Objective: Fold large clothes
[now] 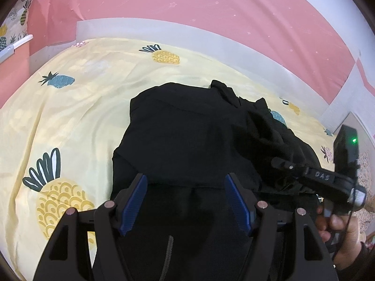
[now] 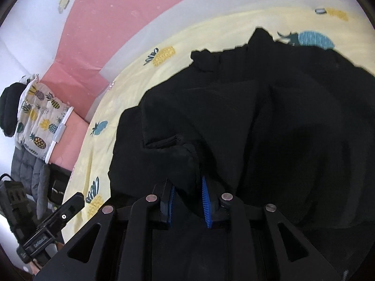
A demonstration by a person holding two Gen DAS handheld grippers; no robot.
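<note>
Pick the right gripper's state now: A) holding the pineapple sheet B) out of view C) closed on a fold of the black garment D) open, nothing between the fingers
C: in the right wrist view, the right gripper pinches a fold of the black garment between its blue pads.

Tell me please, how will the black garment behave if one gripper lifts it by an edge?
The black garment likely drapes limply; it already lies in soft folds. It probably sags from the right gripper, whose pads pinch a bunched flap. Sliding on the sheet seems easy.
</note>
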